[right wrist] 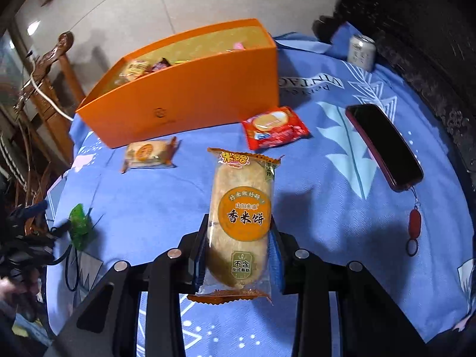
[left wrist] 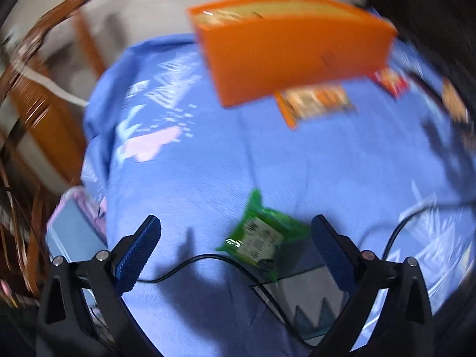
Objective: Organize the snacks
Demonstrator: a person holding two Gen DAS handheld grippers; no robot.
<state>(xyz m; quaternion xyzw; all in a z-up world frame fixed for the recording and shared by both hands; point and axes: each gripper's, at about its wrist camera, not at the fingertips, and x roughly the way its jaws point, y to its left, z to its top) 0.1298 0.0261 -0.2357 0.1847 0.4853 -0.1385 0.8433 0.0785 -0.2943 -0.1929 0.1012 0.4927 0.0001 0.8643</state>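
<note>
Right now we have the right gripper (right wrist: 238, 247) clenched on a long clear-wrapped rice cracker packet with an orange label (right wrist: 241, 223), lifted over the blue patterned bedsheet (right wrist: 327, 208), pads pinching its lower half. We judge it light, crinkly, slippery, and brittle inside, so grip across the middle, gently. Our left gripper (left wrist: 235, 247) is released, jaws wide, hovering over one small green plastic snack packet (left wrist: 261, 238) near the sheet's near edge. Loose snacks counted: one small orange-trimmed cracker packet (right wrist: 148, 153) and one red packet (right wrist: 275, 126), both just in front of the open orange cardboard box (right wrist: 190, 101), which already holds several. Also one dark phone (right wrist: 383, 145), one can (right wrist: 361, 49).
</note>
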